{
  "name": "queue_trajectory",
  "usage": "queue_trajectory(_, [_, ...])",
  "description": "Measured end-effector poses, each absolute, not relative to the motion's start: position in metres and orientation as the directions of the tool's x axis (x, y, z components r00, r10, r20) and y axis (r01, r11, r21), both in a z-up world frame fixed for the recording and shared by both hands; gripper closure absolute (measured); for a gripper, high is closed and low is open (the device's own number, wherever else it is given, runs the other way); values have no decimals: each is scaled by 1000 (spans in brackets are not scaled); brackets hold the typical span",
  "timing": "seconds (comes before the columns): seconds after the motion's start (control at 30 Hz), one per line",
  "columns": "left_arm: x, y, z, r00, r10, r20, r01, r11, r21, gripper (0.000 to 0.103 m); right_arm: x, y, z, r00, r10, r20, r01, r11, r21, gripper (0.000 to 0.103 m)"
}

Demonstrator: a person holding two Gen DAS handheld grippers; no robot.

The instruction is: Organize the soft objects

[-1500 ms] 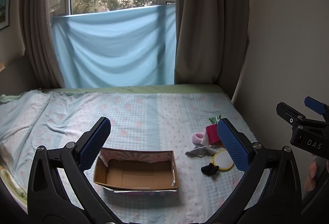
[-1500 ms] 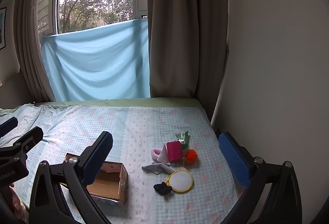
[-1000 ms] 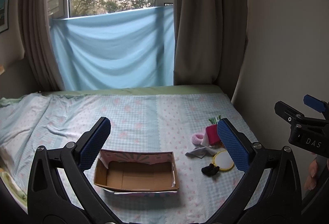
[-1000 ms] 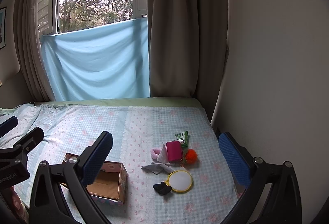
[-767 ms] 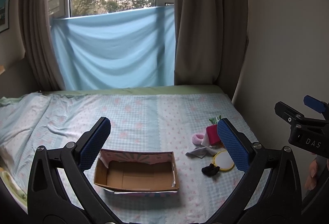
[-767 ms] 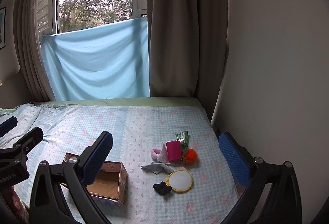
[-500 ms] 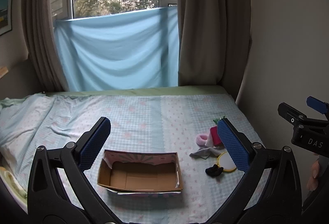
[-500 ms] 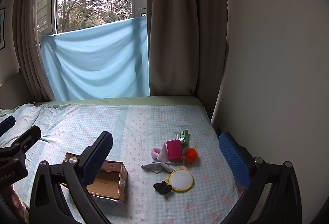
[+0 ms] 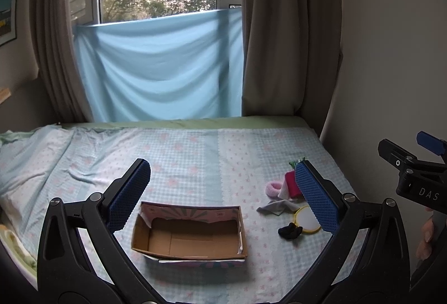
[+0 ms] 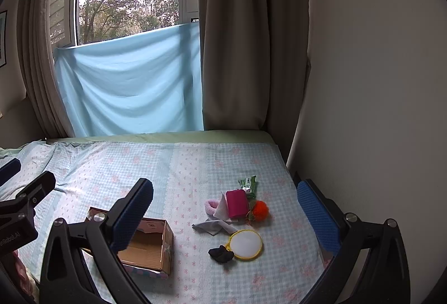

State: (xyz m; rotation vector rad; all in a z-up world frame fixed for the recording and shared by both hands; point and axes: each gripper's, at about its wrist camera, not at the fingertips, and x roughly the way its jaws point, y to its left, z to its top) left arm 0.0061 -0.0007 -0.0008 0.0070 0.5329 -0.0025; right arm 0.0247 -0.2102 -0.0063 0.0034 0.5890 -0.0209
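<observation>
Bedroom scene, curtained window behind, and a checked bedsheet [image 10: 195, 164] spread wide as the working surface. Left tool [image 9: 220, 195] hangs above the open cardboard box [image 9: 190, 237], blue pads spread wide, nothing between them. Right tool [image 10: 223, 211] is equally agape and empty, looking down on the little heap near the wall side of the bed: a magenta pad [image 10: 237, 203], pink scrunchie [image 10: 211, 206], orange pom-pom [image 10: 259, 210], green packet [image 10: 248, 183], grey cloth [image 10: 215, 227], a yellow-rimmed round puff [image 10: 245, 244] and a black scrap [image 10: 220, 254] touching its edge. Box sits well apart from the pile, empty. Everything here looks feather-light and squashy, so a pinch across the bulk should hold; the flat puff likely wants its rim taken, and the limp cloth a bunched fold.
</observation>
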Motion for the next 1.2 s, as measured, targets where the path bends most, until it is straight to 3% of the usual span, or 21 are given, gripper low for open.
queue_trajectory(0.9, [2,6,1,861,-15,-508,9,1000,-13,0,22,-209,-6,832,-17,-555,20,1000,-2,0])
queue_trajectory(1.2, [22,4,-1,819,-73,-569,85,996,-6,0,20,-212,-13,811,-42,-584,56,998,6,0])
